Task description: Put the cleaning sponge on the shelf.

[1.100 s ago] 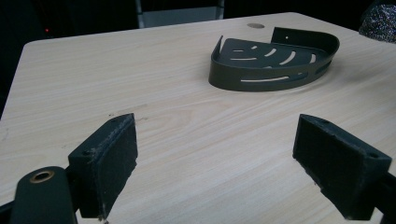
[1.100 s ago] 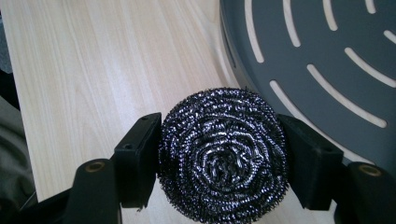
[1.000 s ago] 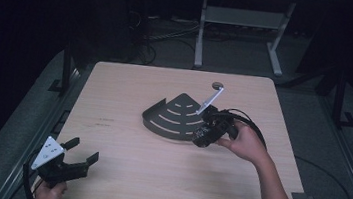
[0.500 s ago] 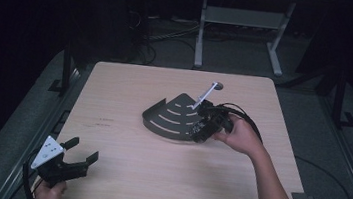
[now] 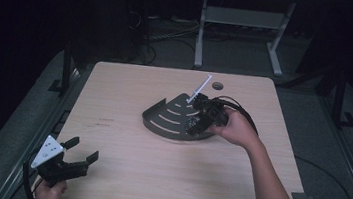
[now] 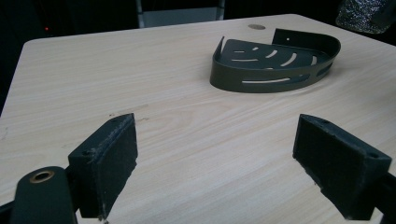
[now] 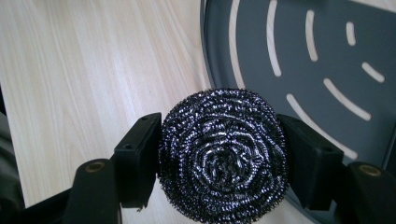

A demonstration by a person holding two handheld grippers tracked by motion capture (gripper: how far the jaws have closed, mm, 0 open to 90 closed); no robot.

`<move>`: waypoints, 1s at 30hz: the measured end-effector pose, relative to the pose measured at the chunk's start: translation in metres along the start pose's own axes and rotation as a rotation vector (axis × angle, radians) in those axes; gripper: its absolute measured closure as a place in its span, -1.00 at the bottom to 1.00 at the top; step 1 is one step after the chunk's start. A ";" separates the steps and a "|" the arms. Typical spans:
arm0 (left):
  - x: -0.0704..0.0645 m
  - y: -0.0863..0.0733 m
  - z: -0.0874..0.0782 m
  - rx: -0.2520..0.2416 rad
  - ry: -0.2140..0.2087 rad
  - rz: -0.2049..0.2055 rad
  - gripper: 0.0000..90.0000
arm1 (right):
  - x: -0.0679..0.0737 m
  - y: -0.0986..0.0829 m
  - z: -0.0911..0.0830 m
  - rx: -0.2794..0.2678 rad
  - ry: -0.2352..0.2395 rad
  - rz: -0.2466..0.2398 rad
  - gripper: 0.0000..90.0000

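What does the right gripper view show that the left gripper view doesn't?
Right gripper view: a steel wool scourer clamped between that tool's two jaws, hanging over the rim of the dark slotted tray. Left gripper view: the left tool open with nothing between its jaws, low over bare wood, plus the tray's raised slotted wall from the side. Both: the tray and the wooden table.

One slotted tray (image 5: 172, 121), one steel scourer (image 7: 222, 154) (coiled wire), two grippers (image 5: 69, 160) (image 5: 197, 124)

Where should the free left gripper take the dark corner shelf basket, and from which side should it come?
Probably the curved front wall of the corner shelf basket, from the left gripper's own side. That wall is thin, upright and faces it, so one open jaw can go inside, one outside. The right gripper holds a steel scourer over the far part.
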State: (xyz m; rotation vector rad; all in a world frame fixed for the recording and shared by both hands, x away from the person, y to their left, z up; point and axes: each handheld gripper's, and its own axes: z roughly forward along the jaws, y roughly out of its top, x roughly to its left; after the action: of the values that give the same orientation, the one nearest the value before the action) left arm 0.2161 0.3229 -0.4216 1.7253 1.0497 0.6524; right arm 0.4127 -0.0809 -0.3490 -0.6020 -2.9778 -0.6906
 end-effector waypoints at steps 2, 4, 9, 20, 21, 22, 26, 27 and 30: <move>0.000 0.000 0.000 0.000 0.000 0.000 -0.71 | -0.002 0.002 0.000 0.003 0.004 0.006 -0.25; 0.000 0.000 0.000 0.000 0.000 0.000 -0.71 | -0.003 0.004 0.000 0.011 0.000 0.002 -0.25; 0.000 0.000 0.000 -0.001 0.001 0.001 -0.71 | -0.007 0.012 -0.002 0.000 0.010 -0.002 -0.25; 0.000 0.000 -0.001 0.002 0.004 0.001 -0.71 | -0.017 0.024 0.006 0.003 0.005 0.007 -0.26; -0.001 0.000 -0.001 0.003 0.004 0.003 -0.71 | -0.019 0.024 0.008 0.003 0.005 0.004 -0.26; -0.001 0.000 -0.001 0.003 0.006 0.004 -0.71 | -0.021 0.024 0.010 0.006 0.004 0.013 -0.26; -0.001 0.000 -0.001 0.002 0.005 0.003 -0.71 | -0.028 0.024 0.016 0.005 0.014 0.025 -0.26; -0.001 0.000 0.000 0.004 0.005 0.001 -0.71 | -0.030 0.024 0.018 0.004 0.016 0.033 -0.26; -0.001 -0.001 0.000 0.006 0.004 0.002 -0.71 | -0.034 0.025 0.023 0.004 0.019 0.042 -0.26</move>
State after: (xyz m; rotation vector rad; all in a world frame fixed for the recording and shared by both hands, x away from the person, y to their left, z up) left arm 0.2154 0.3222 -0.4222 1.7306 1.0542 0.6552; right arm 0.4547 -0.0630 -0.3630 -0.6516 -2.9394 -0.6829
